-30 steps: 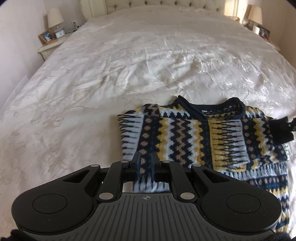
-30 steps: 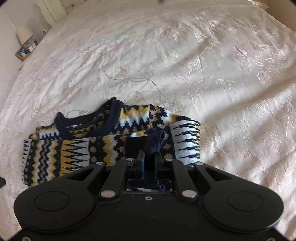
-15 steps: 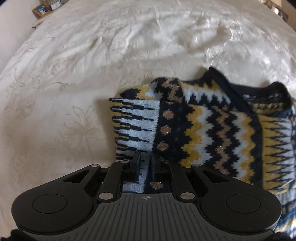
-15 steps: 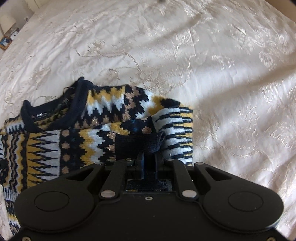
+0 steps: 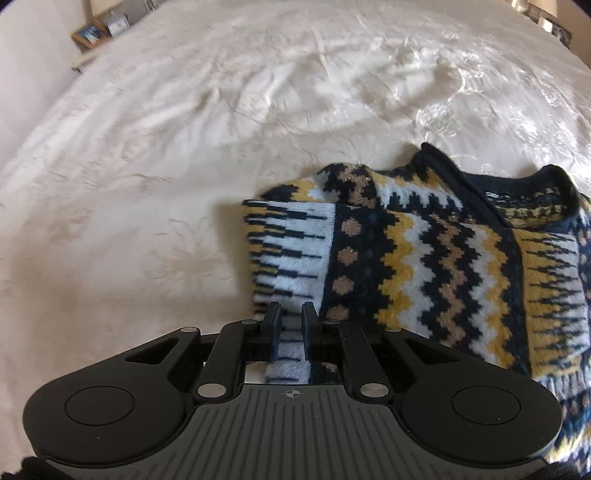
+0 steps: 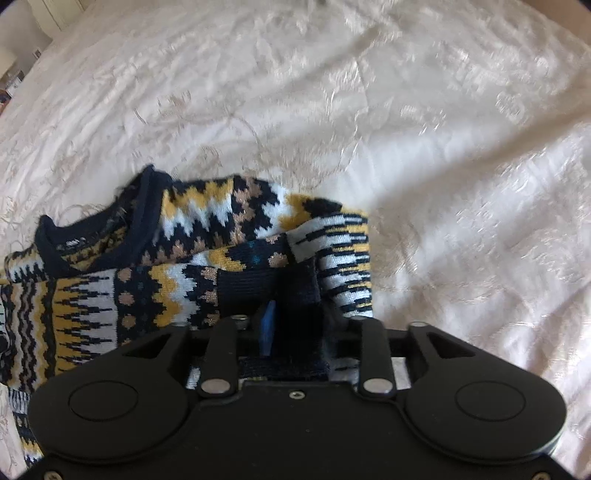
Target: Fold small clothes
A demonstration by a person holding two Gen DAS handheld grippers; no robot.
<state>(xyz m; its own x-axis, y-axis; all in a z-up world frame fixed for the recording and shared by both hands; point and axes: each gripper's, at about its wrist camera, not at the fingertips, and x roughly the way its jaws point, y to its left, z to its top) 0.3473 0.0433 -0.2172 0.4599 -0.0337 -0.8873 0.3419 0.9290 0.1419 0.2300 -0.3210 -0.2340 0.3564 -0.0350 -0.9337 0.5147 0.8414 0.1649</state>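
Observation:
A small knitted sweater (image 5: 424, 266) with navy, yellow, white and tan zigzags lies on the bed, its sleeves folded across the body and its navy collar (image 5: 517, 184) farthest from me. My left gripper (image 5: 291, 325) points steeply down at the sweater's near left edge and is shut on the white-and-navy striped fabric. In the right wrist view the sweater (image 6: 147, 295) fills the lower left. My right gripper (image 6: 297, 326) hangs over the sleeve's navy cuff (image 6: 258, 288); its jaws are opening, and the cuff lies loose between them with the blue pad (image 6: 267, 328) clear of it.
A cream embroidered bedspread (image 5: 166, 166) runs out on every side of the sweater, also to its right (image 6: 461, 166). A nightstand with a picture frame (image 5: 88, 33) stands beyond the bed's far left corner.
Both grippers have sunk closer to the sweater. The right jaws, shut on the navy cuff before, have parted. The left gripper keeps its pinch on the striped edge.

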